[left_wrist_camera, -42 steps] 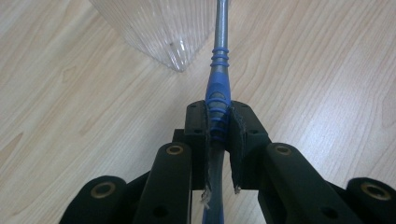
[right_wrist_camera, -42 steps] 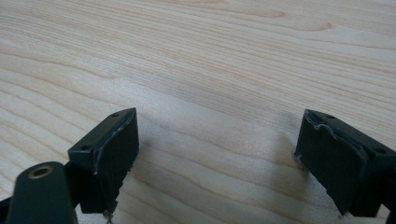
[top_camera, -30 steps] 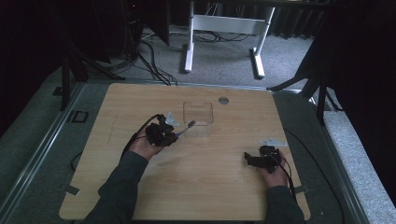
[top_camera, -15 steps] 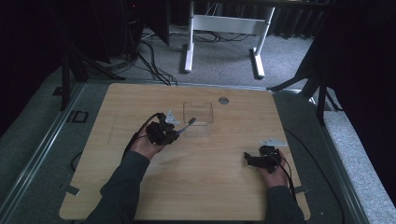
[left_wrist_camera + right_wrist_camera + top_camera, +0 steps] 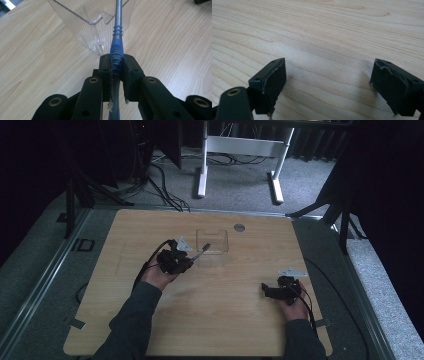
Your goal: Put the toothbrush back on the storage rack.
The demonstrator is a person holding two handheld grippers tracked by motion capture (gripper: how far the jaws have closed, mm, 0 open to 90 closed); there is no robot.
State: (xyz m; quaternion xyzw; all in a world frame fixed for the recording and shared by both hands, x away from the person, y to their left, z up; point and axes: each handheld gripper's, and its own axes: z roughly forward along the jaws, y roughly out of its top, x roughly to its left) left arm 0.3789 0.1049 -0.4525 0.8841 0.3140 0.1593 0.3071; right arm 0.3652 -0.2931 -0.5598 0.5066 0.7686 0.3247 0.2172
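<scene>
Left gripper [image 5: 192,261] left of table centre, jaws clamped tight on blue ribbed handle [image 5: 116,53] of a tool; grey metal shaft [image 5: 118,11] running on past the jaws toward the far right. Clear plastic container [image 5: 212,240] just beyond, far side of table centre; in left gripper view, shaft passing above its near corner and rim, tip cut off by frame top, so contact with container not readable. In high view, tool end [image 5: 205,248] over container's near-left edge. Versus a second ago: left gripper shifted slightly nearer and rightward, barely; tool end about the same spot against the container; container itself unmoved. Grey three-cornered plate [image 5: 184,245] on top of left gripper, cable [image 5: 150,262] looping back along left forearm. Right gripper [image 5: 265,291] near right of table, resting low over bare wood, jaws spread wide apart, holding nothing; right gripper view: both black pads [image 5: 273,77] well separated, wood grain between them. Same place and same opening as in earlier frames. Small round grey disc [image 5: 239,227] at far edge of wooden table [image 5: 220,320], right of container, well apart from both grippers, unchanged. White desk frame [image 5: 240,150] on carpet beyond the table.
</scene>
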